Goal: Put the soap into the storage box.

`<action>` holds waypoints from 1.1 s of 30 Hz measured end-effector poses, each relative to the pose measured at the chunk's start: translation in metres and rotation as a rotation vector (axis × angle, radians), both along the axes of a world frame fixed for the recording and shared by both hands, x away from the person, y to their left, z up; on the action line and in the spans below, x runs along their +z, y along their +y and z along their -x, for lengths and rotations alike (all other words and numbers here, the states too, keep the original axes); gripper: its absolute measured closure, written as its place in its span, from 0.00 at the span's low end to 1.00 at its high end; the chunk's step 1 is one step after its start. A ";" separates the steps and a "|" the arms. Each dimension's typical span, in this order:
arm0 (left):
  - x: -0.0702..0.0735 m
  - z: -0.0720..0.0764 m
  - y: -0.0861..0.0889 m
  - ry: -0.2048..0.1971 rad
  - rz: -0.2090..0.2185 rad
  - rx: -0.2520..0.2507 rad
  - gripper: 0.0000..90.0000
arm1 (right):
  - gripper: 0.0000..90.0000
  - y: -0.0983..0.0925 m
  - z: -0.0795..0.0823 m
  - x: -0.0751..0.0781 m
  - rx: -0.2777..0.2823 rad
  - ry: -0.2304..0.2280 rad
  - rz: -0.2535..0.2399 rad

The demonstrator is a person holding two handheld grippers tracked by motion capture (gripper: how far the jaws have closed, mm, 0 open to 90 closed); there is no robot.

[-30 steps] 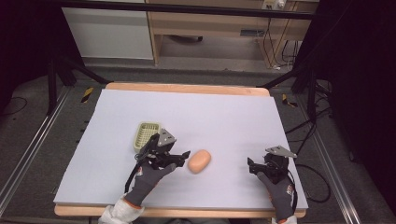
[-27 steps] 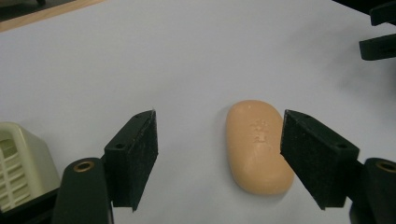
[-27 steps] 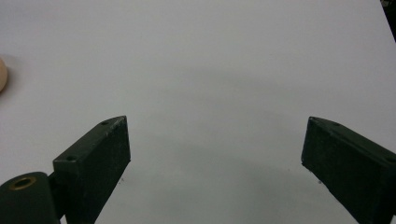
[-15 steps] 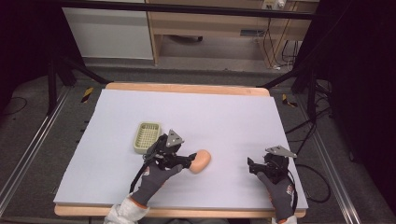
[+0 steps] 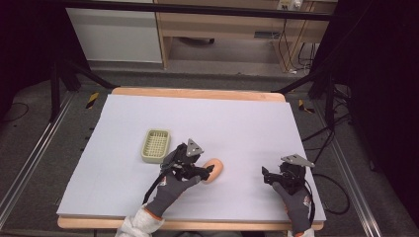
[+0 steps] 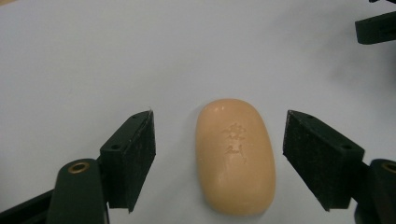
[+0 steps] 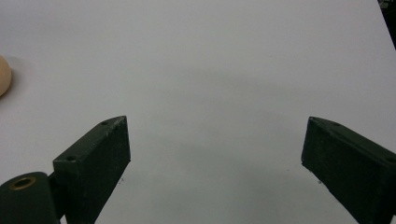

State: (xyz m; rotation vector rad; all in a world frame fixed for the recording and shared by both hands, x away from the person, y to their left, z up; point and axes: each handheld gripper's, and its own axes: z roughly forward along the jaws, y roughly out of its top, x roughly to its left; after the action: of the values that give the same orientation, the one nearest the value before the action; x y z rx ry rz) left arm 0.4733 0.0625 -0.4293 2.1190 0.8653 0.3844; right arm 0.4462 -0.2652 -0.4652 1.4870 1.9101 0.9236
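The bar of soap [image 6: 235,156] lies flat near the middle of the counter [image 5: 237,118], between the left gripper [image 6: 218,161] fingers, which have just been opening and don't touch it. Its rounded, likely slick sides could squirt out of an off-centre pinch (the basket [image 5: 155,145] sits just left). The right gripper [image 7: 215,163] gapes, holding nothing. The pale counter stands amid dark surroundings with shelving beyond.

Both hands wear grey knit gloves; left hand [image 5: 170,190] shows a white cuff, right hand [image 5: 295,202] apparently red lettering. Grippers black, grey triangular top plates.
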 end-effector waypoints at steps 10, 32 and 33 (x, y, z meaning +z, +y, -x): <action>-0.007 -0.001 -0.011 0.019 -0.046 -0.023 0.26 | 0.09 0.000 0.000 0.000 0.004 0.004 -0.003; -0.033 -0.011 -0.031 0.074 -0.124 -0.019 0.26 | 0.09 0.001 -0.001 -0.001 0.014 0.014 -0.005; -0.033 -0.012 -0.031 0.079 -0.124 -0.017 0.26 | 0.09 0.001 -0.001 -0.001 0.014 0.015 -0.006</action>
State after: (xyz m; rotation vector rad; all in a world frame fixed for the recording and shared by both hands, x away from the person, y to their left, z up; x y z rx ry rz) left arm 0.4849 0.0315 -0.4624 2.2673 0.8884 0.3557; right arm 0.4471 -0.2641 -0.4665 1.4897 1.9319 0.9283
